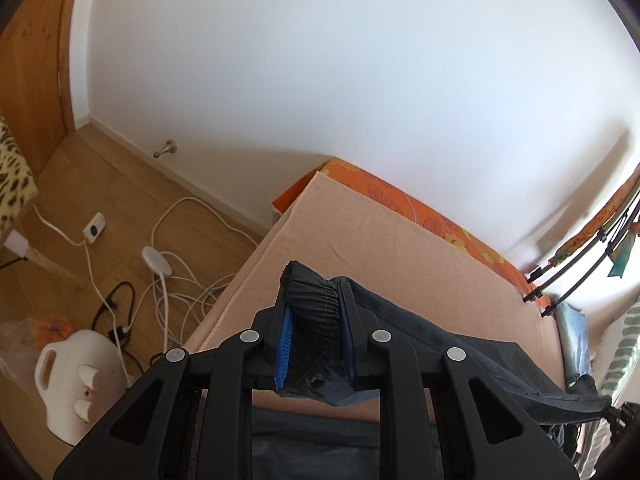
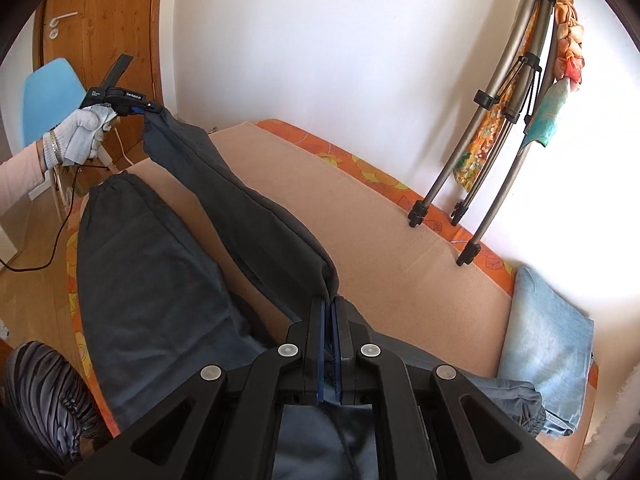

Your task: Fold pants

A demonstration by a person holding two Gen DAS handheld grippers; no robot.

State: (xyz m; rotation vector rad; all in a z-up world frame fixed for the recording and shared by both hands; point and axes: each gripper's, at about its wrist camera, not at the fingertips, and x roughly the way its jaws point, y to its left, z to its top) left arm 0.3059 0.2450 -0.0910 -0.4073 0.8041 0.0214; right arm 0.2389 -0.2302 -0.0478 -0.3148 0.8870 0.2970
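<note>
Dark grey pants (image 2: 160, 272) lie partly on a bed covered with a beige blanket (image 2: 360, 216). My left gripper (image 1: 316, 292) is shut on the gathered elastic cuff of one leg (image 1: 316, 304) and holds it above the bed; it also shows in the right wrist view (image 2: 136, 110), held by a gloved hand. My right gripper (image 2: 330, 304) is shut on a fold of the pants near the crotch end of that raised leg (image 2: 248, 208). The leg hangs stretched between both grippers. The other leg (image 2: 132, 240) lies flat on the bed.
A folded tripod (image 2: 504, 120) with colourful cloths leans on the wall at the bed's far side. A light blue towel (image 2: 548, 340) lies at the right. White cables (image 1: 168, 276) and a white jug (image 1: 76, 380) are on the wooden floor. A blue chair (image 2: 48, 96) stands by the door.
</note>
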